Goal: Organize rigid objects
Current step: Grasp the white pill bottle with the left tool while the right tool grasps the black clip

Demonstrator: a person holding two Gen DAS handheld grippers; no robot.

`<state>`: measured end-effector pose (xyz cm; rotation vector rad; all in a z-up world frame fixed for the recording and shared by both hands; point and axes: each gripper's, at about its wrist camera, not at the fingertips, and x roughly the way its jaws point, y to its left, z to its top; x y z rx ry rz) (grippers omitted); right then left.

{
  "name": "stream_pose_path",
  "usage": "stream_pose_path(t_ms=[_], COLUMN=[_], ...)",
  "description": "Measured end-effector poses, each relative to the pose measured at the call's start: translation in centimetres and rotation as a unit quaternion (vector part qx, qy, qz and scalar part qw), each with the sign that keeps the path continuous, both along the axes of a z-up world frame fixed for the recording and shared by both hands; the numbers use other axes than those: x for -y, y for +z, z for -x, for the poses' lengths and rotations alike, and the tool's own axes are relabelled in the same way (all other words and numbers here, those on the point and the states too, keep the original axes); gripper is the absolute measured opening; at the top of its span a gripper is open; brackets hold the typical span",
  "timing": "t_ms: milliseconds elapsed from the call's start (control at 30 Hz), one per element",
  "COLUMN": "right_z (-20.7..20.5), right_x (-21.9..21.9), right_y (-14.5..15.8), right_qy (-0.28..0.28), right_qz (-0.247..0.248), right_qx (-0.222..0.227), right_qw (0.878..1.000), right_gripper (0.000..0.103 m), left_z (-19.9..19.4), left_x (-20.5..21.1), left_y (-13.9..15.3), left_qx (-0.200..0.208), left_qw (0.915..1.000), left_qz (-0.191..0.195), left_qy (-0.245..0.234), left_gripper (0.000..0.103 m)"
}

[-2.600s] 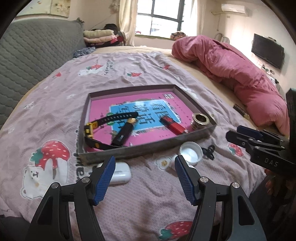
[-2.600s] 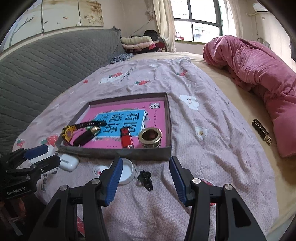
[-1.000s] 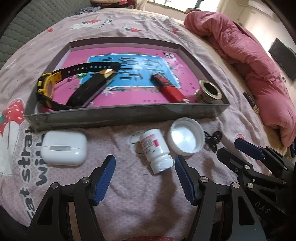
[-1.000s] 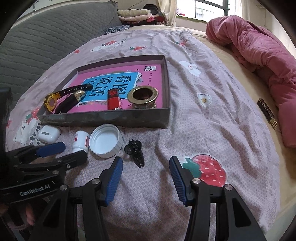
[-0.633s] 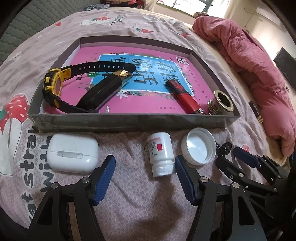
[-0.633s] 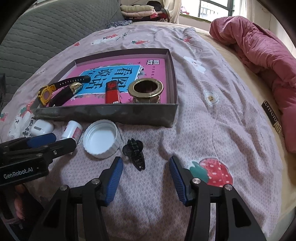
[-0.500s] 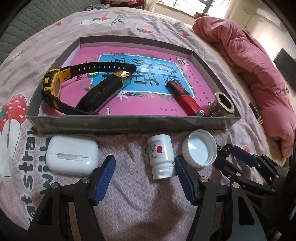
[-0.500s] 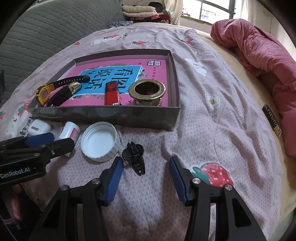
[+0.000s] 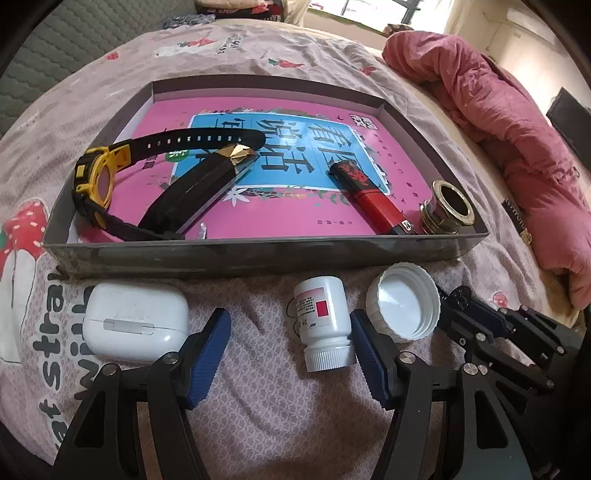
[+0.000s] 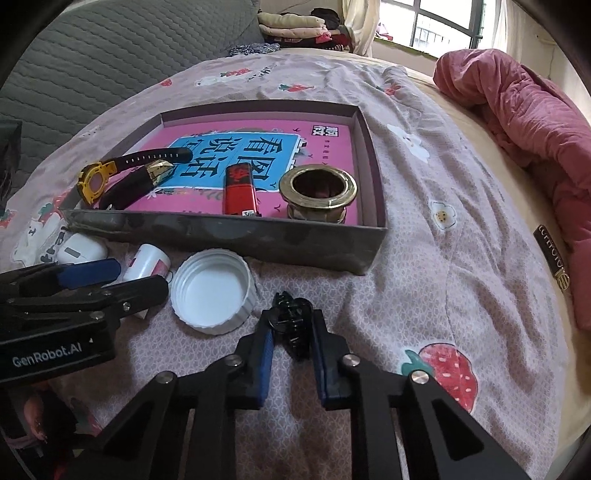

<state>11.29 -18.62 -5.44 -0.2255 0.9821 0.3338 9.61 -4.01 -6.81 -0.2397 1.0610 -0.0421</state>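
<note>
A shallow grey tray (image 9: 236,254) with a pink liner lies on the bed and holds a yellow-and-black watch (image 9: 96,184), a black case (image 9: 195,195), a red lighter (image 9: 373,203) and a brass fitting (image 9: 448,208). In front of it lie a white earbud case (image 9: 135,323), a white pill bottle (image 9: 323,325) and a white lid (image 9: 404,304). My left gripper (image 9: 290,350) is open, with the bottle next to its right finger. My right gripper (image 10: 291,332) is shut on a black hair clip (image 10: 290,317) on the bedspread, right of the lid (image 10: 212,290).
A pink quilt (image 10: 535,122) lies bunched at the right. A small dark box (image 10: 552,258) lies beside it on the sheet. A grey padded headboard (image 10: 92,55) and folded clothes (image 10: 291,22) are at the back. The bed edge is near me.
My right gripper has closed its fingers onto the black hair clip. My left gripper has edged forward, so the bottle sits by its right finger; it stays open.
</note>
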Motion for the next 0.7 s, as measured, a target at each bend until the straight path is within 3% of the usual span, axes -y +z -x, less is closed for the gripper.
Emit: stream_pose_path(t_ms=[233, 500, 633, 700], right_z=[-0.5, -0.7, -0.6, -0.6], right_x=[0.8, 1.9, 2.0, 2.0], right_y=[0.2, 0.6, 0.8, 0.9], right_qy=[-0.019, -0.035, -0.034, -0.033], right_qz=[-0.021, -0.054, -0.063, -0.065], right_qx=[-0.005, -0.012, -0.012, -0.01], right_qw=[1.0, 0.998, 0.997, 0.997], right_gripper=[0.019, 0.019, 0.018, 0.018], left_z=[-0.3, -0.5, -0.6, -0.5], left_x=[1.0, 1.3, 0.7, 0.4], left_y=[-0.1, -0.4, -0.2, -0.1], left_qx=[-0.003, -0.003, -0.002, -0.003], left_qw=[0.9996, 0.9995, 0.9997, 0.9998], left_qz=[-0.022, -0.027, -0.018, -0.01], left_qy=[-0.015, -0.018, -0.015, -0.015], left_gripper=[0.052, 0.047, 0.029, 0.028])
